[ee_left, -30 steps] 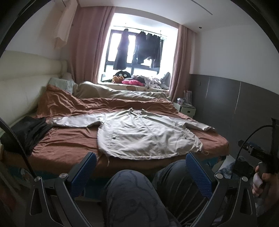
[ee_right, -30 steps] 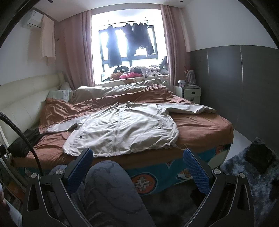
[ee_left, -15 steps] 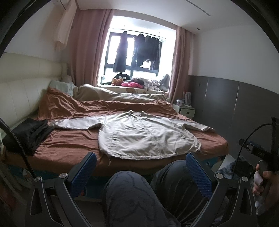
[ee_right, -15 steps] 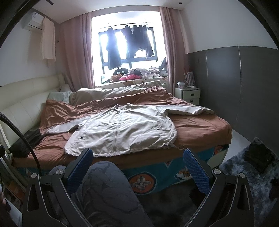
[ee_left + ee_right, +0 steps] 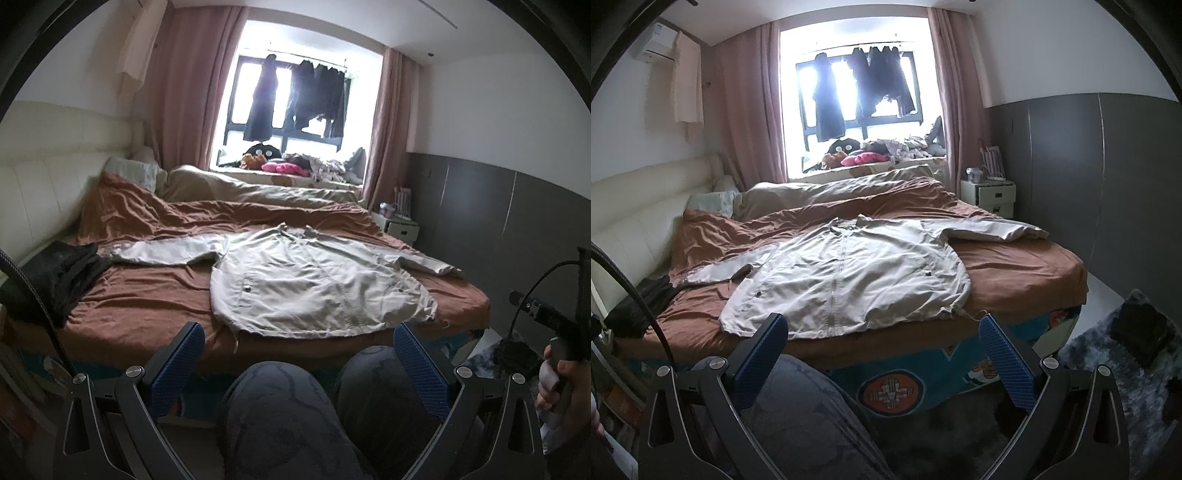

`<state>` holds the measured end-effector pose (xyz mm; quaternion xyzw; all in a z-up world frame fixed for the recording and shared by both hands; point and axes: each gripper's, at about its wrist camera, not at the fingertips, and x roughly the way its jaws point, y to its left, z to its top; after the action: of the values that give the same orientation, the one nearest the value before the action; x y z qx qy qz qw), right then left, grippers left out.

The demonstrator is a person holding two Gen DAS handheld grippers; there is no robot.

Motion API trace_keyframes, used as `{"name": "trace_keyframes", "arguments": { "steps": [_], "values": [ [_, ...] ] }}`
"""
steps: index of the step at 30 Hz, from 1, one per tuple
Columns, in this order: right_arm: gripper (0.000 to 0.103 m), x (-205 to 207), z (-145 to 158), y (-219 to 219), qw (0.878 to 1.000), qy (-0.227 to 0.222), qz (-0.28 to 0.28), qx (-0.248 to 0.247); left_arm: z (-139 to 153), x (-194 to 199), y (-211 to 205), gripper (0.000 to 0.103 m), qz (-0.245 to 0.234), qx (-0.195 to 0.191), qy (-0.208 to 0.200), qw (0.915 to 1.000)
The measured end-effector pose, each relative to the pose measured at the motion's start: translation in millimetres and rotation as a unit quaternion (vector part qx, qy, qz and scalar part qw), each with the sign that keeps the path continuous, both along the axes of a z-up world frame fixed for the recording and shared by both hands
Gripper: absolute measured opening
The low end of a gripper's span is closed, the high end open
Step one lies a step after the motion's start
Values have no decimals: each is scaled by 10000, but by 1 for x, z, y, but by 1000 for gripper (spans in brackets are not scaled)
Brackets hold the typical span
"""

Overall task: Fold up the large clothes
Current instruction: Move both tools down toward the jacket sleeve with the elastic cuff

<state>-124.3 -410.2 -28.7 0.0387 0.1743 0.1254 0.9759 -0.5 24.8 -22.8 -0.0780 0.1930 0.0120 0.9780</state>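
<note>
A beige zip jacket (image 5: 310, 284) lies flat, front up, on the brown bed sheet (image 5: 147, 295), both sleeves spread out sideways and its hem toward me. The right wrist view shows the same jacket (image 5: 857, 280) from further right. My left gripper (image 5: 299, 365) is open, held above the person's knees (image 5: 280, 413) short of the bed's near edge, with nothing between its blue pads. My right gripper (image 5: 882, 354) is open too, empty, in front of the bed's patterned side.
A dark garment (image 5: 55, 273) lies on the sheet's left end. A rumpled beige duvet (image 5: 258, 192) lies behind the jacket. A white nightstand (image 5: 990, 195) stands at the far right, a grey shaggy rug (image 5: 1126, 369) with a dark item on the floor. A hand (image 5: 557, 380) holds the other gripper's handle.
Both cameras have drifted slightly, so the bed and jacket shift a little in view. The jacket itself has not moved and both grippers stay open.
</note>
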Motion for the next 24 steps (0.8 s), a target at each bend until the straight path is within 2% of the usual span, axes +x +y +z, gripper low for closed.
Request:
{"name": "trace_keyframes", "arguments": {
  "steps": [5, 12, 18, 24],
  "values": [
    [103, 23, -2, 8, 9999, 102, 27, -22, -6, 27, 16, 103, 115, -43, 110, 9999],
    [103, 91, 2, 32, 9994, 267, 160, -124, -13, 89, 53, 103, 371, -184, 311, 9987],
    [103, 153, 9, 53, 9990, 418, 134, 44, -18, 146, 89, 101, 556, -254, 493, 9969],
    [103, 198, 6, 79, 9977, 621, 204, 166, -34, 195, 129, 98, 723, -323, 849, 9932]
  ]
}}
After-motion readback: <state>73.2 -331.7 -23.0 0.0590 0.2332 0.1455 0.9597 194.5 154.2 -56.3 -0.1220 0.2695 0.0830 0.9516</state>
